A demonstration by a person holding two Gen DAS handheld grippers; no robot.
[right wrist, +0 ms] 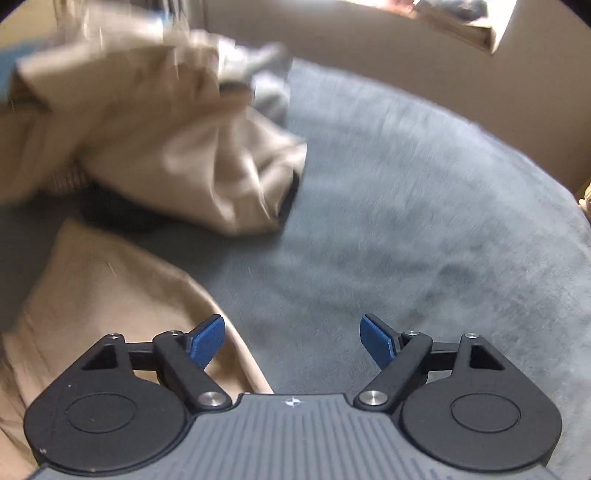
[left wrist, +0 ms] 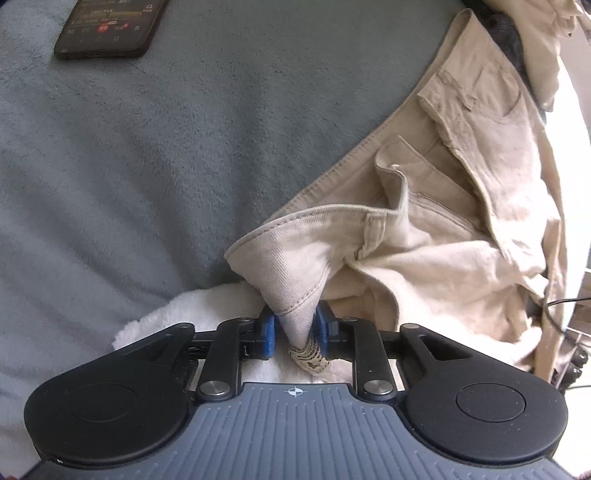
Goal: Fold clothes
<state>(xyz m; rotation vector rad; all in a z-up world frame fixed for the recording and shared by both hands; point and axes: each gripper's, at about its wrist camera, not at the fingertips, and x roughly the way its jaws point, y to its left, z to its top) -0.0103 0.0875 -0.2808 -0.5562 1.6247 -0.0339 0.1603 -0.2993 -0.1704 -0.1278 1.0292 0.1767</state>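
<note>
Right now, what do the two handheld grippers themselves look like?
Both look alike. The left gripper and right gripper each have a ribbed blue-grey body with a small crosshair mark, two round black housings, black linkage arms with silver pivot screws, and textured blue pads. No hands, sleeves or gripper cables show.

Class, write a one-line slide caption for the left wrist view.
Left tool with a corner of the beige trousers between its blue pads, on a grey blanket beside a phone.
</note>
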